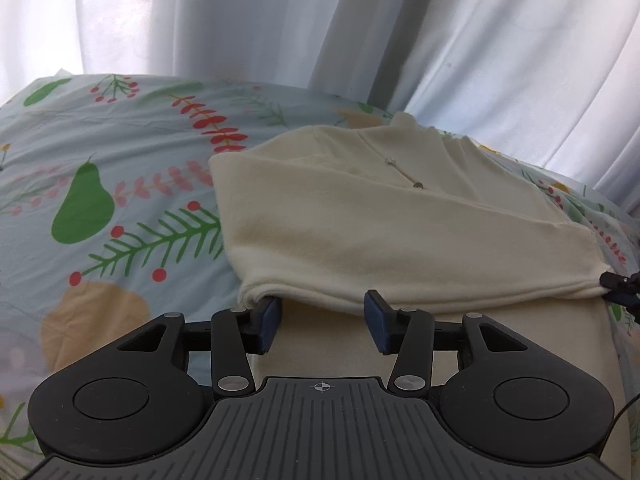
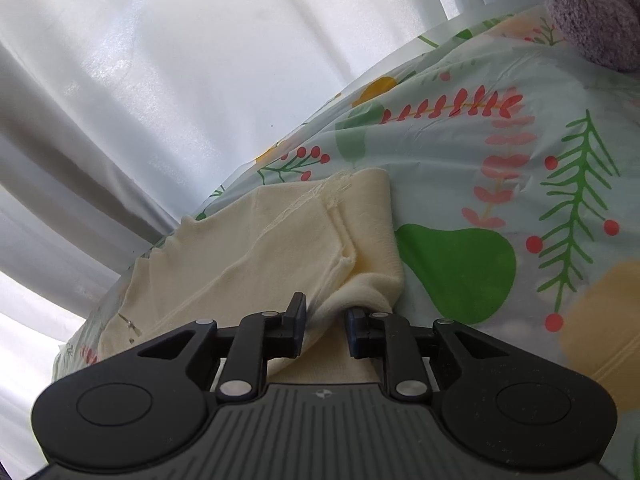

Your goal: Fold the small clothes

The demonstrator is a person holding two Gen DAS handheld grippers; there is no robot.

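Cream fleece, a small zip-neck top, lies folded over on a bed's fruit-and-leaf printed sheet, before pale curtains. The left hand-held gripper stands apart at the near folded hem, its left pad tucked under the fold. The right hand-held gripper has its jaws narrowly apart around a bunched corner of the top; whether they pinch it is unclear.

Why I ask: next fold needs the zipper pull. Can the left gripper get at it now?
Probably yes: the zipper pull lies exposed atop the cream garment, ahead of the left gripper, nothing between.
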